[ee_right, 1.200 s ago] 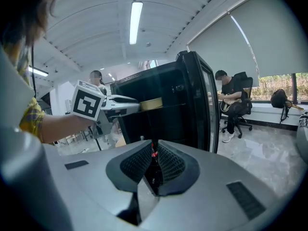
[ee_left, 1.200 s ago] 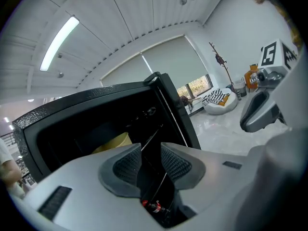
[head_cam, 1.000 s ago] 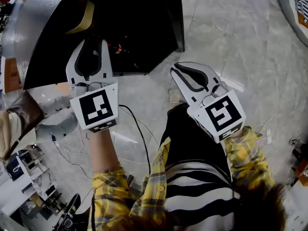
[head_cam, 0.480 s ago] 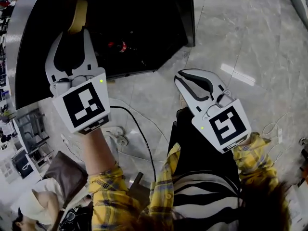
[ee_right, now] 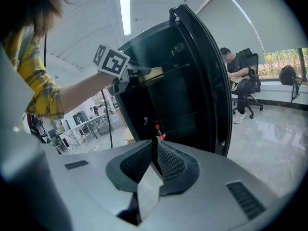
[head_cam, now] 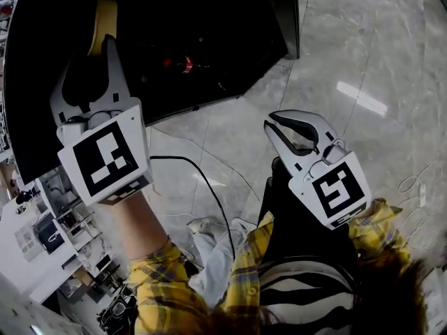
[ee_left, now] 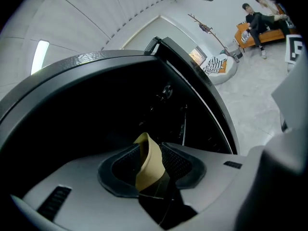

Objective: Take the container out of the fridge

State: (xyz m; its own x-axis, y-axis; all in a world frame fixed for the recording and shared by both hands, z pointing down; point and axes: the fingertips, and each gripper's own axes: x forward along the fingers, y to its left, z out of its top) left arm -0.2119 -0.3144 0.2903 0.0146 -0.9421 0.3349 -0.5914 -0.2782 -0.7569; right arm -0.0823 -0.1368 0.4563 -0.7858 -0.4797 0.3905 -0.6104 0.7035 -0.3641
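In the head view we saw the left gripper (head_cam: 89, 56) at the far left, pointing toward twelve o'clock into the dark open fridge (head_cam: 230, 40). Its jaws had just been opening and stood spread wide. The tan container (head_cam: 105, 18) sat inside the fridge at the gripper's one o'clock, just past the tip of the right-hand finger. In the left gripper view it showed between the pads with a gap on either side, so we judged that nothing pinched it. In the right gripper view it lay on an upper shelf. A red-capped bottle (head_cam: 186, 64) stood deeper in the fridge, at about three o'clock from the left jaws and well apart from them. A black cable (head_cam: 209, 194) trailed over the floor (head_cam: 363, 47) between the two arms. Further right, at the fridge's five o'clock and outside it, the right gripper (head_cam: 271, 123) pointed toward eleven o'clock above the pale marble. Its jaws were pressed together with nothing between them.
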